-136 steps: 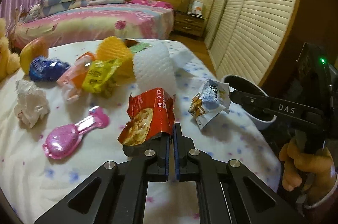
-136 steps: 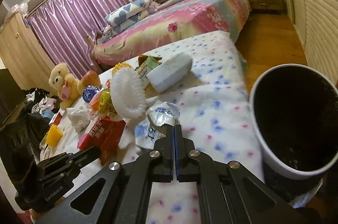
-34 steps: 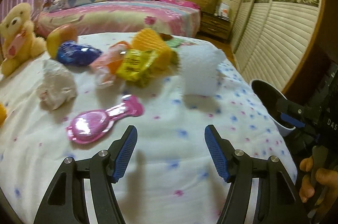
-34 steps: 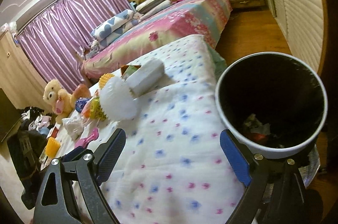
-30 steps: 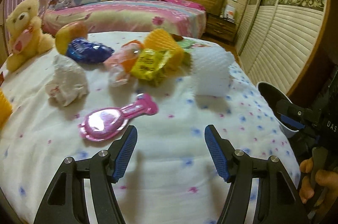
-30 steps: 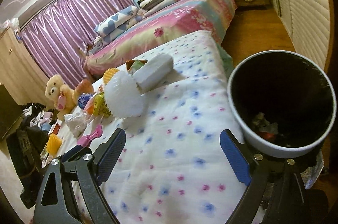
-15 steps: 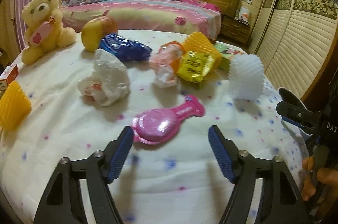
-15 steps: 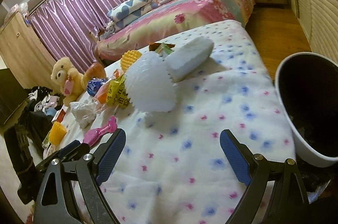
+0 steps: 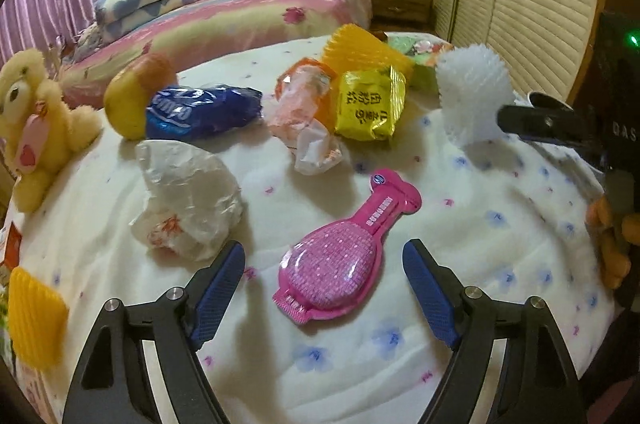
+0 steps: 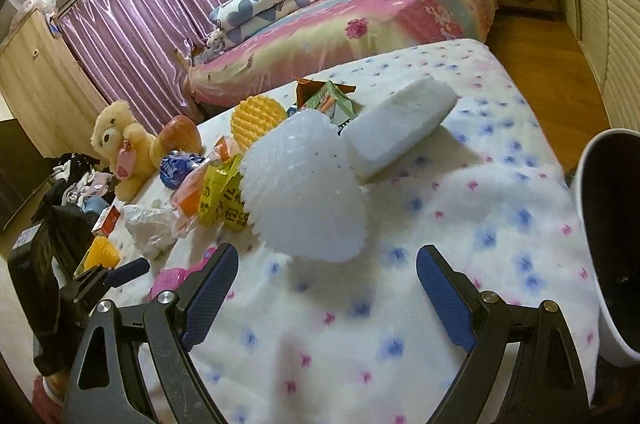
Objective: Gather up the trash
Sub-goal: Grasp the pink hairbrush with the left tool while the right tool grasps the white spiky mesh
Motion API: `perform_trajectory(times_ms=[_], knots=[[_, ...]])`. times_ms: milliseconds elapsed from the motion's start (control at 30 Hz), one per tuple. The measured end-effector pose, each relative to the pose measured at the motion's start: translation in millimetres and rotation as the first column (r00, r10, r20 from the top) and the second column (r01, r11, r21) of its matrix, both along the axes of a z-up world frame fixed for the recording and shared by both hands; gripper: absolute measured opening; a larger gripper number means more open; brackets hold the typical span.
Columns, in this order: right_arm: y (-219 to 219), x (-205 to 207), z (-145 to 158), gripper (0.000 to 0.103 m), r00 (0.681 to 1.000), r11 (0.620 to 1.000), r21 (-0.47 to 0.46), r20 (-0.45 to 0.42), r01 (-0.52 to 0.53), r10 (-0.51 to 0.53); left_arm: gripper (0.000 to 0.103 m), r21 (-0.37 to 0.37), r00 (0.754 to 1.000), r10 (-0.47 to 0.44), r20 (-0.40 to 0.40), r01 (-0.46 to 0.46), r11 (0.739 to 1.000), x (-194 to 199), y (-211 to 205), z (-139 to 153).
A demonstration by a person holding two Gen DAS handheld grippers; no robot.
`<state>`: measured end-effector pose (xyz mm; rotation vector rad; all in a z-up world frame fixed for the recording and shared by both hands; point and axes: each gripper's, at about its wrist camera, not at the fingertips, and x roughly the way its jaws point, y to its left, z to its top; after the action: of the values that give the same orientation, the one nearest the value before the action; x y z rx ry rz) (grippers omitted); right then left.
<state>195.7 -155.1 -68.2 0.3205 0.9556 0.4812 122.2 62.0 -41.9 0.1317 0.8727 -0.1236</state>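
Trash lies spread on a flower-print bed cover. My left gripper hangs over a pink blister pack; its jaws are opening, the pack's lower end lies between them untouched. A crumpled white plastic bag, a blue wrapper, an orange-white wrapper and a yellow packet lie beyond. My right gripper stands open and empty just before a white foam net. The white bin with a black liner is at the right edge.
A white foam block, an orange foam net and a green carton lie behind the wrappers. A teddy bear, an apple and a yellow foam net sit at the left. A second bed stands behind.
Both grippers swung left across the bed, away from the bin. The pink pack now lies between the left jaws, which widened. The foam net came close before the right gripper.
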Motion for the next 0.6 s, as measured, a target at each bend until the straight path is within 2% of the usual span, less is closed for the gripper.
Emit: perform_trajectory(times_ms=[100,167,200,233,267,300,333,400,600], knots=[[4.4,8.5,-5.1,0.091,1.0,1.0,0.0,-0.016,0.0,0.0,0.076,0.001,1.0,-0.005,-0.024,0.005,1.0,4.8,-1.8,-4.9],[6.9,11.8,-4.8,0.086,1.0,1.0,-0.005,-0.012,-0.004,0.004,0.064,-0.01,0.999,-0.02,-0.035,0.019,1.0,6.4,-2.3,-6.0],[8.6,12.7,-4.3,0.074,1.0,1.0,-0.008,-0.004,-0.011,0.01,0.062,-0.019,0.999,-0.026,-0.037,0.026,0.999,6.9,-1.7,-6.6],[10.4,13.4,-4.1,0.065,1.0,1.0,-0.012,-0.001,-0.015,0.015,0.053,-0.022,0.999,-0.031,-0.033,0.03,0.999,6.0,-1.8,-5.8],[12.3,13.4,-4.6,0.049,1.0,1.0,-0.018,-0.001,-0.021,0.021,0.052,-0.022,0.999,-0.037,-0.032,0.036,0.999,5.1,-1.5,-5.9],[14.7,13.7,-6.3,0.041,1.0,0.999,-0.029,-0.008,-0.03,0.03,0.052,-0.013,0.999,-0.036,-0.029,0.036,0.999,3.8,-1.8,-5.9],[15.3,12.9,-6.7,0.039,0.999,0.999,-0.031,-0.008,-0.035,0.035,0.052,-0.01,0.999,-0.037,-0.027,0.037,0.999,2.5,-2.6,-5.9],[15.0,9.4,-4.6,0.028,0.999,0.999,-0.027,0.005,-0.043,0.043,0.051,-0.011,0.999,-0.039,-0.021,0.039,0.999,-1.8,-5.7,-5.4],[3.5,-8.9,2.5,0.024,0.999,0.999,-0.009,0.021,-0.037,0.037,0.051,-0.08,0.999,-0.04,-0.014,0.038,0.996,-15.2,-19.9,-5.3]])
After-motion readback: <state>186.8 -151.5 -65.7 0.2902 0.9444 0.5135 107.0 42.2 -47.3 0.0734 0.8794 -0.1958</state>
